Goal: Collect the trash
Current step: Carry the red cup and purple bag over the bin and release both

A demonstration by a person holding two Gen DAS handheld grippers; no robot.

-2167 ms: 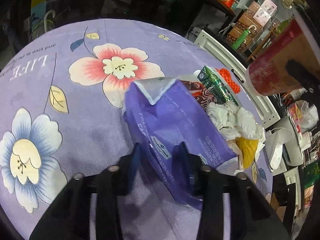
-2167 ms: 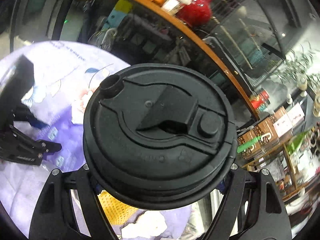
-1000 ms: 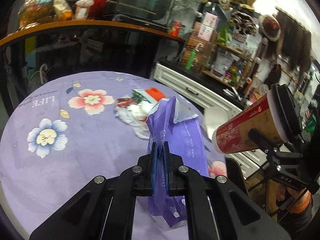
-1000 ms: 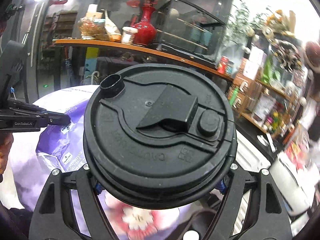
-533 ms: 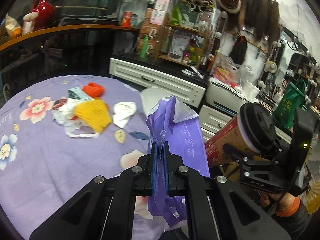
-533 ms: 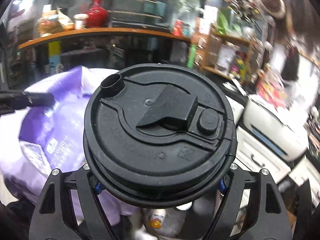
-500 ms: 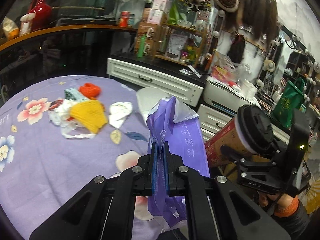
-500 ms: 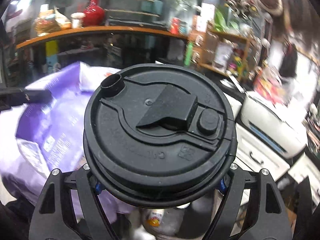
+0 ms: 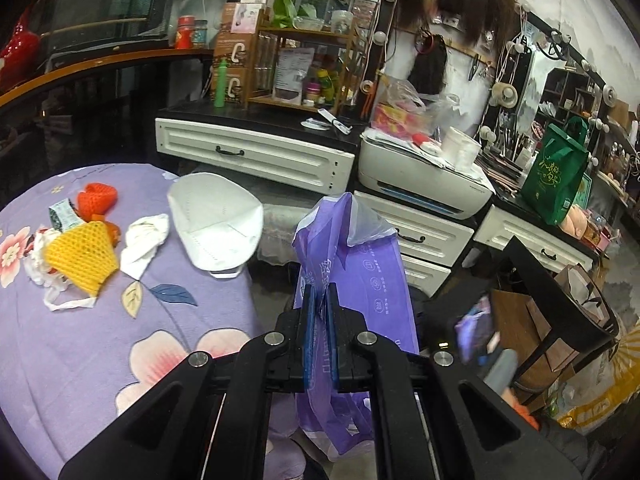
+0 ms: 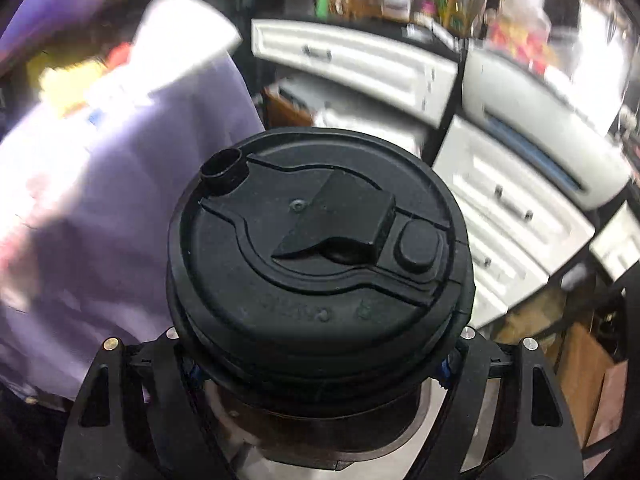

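Observation:
My left gripper is shut on a purple plastic wrapper and holds it in the air past the table's right edge. My right gripper is shut on a paper cup with a black lid; the lid fills that view and hides the fingertips. More trash lies on the purple flowered tablecloth: a white face mask, a crumpled white tissue, yellow foam netting, orange netting and a green packet.
White drawer units and a white printer stand behind the table. A black frame with a brown paper bag stands at the right. A green bag sits on the counter.
Both grippers have swung right, off the table edge. The cup has left the left wrist view. The right wrist view now tilts down toward the drawers and is blurred.

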